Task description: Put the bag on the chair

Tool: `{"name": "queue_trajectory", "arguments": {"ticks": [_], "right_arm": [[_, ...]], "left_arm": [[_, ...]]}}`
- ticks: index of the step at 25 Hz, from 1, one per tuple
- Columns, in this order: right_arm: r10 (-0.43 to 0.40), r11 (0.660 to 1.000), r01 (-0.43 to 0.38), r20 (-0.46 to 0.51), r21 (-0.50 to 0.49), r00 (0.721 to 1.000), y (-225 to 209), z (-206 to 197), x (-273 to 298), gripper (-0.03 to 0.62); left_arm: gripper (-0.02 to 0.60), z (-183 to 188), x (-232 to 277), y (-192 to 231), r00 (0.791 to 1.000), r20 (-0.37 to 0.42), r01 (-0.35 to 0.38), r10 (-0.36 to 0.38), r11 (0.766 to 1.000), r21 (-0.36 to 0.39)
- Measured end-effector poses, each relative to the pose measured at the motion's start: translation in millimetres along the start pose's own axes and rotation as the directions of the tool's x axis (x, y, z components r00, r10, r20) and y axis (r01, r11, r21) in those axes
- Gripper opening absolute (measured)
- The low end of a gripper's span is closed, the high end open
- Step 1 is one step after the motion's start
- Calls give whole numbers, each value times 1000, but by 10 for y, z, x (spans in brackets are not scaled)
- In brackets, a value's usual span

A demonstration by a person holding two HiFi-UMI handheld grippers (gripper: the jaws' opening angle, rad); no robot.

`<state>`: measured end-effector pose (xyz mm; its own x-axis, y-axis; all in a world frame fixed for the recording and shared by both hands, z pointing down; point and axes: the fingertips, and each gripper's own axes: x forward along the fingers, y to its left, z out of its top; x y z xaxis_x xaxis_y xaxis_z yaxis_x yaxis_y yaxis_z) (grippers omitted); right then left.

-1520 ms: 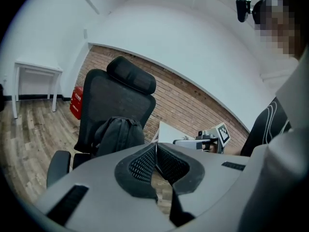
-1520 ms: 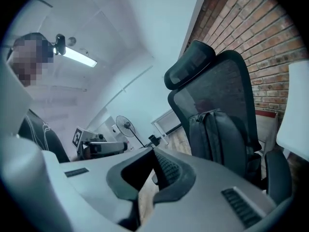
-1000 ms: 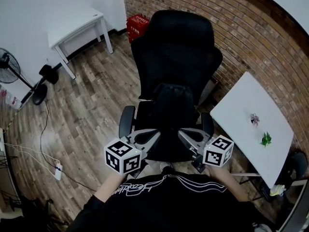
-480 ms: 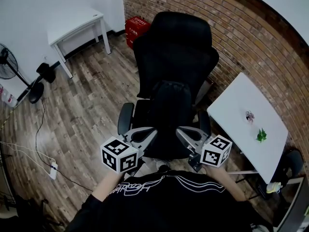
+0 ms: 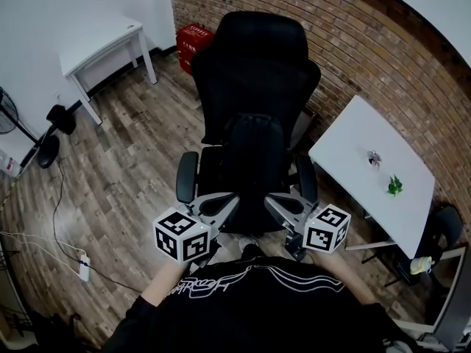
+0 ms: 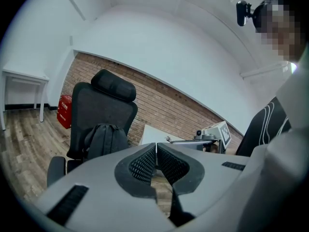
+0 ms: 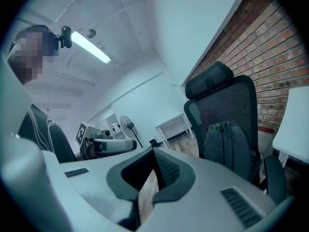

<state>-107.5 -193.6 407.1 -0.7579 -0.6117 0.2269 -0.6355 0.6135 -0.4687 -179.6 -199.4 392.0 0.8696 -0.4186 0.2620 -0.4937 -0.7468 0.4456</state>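
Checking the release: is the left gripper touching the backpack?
Apart. The left gripper view shows the left gripper, jaws shut and empty, short of the backpack on the chair.

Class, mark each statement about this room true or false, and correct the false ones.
1. The bag stands upright on the chair. True.
2. The left gripper grips the bag. False: its jaws are together on nothing, short of the bag.
3. The right gripper has its jaws shut and empty. True.
4. The red crate lies on the chair seat. False: it sits on the floor by the brick wall.
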Motion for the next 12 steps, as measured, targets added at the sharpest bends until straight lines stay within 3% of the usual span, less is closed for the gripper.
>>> {"name": "queue_trajectory", "arguments": {"ticks": [12], "right_arm": [[-45,997,45,3,56,999,101,-321,-73,-6]], "left_arm": [[34,-346,-121,-35,999,-28,22,-23,999,-44]]}}
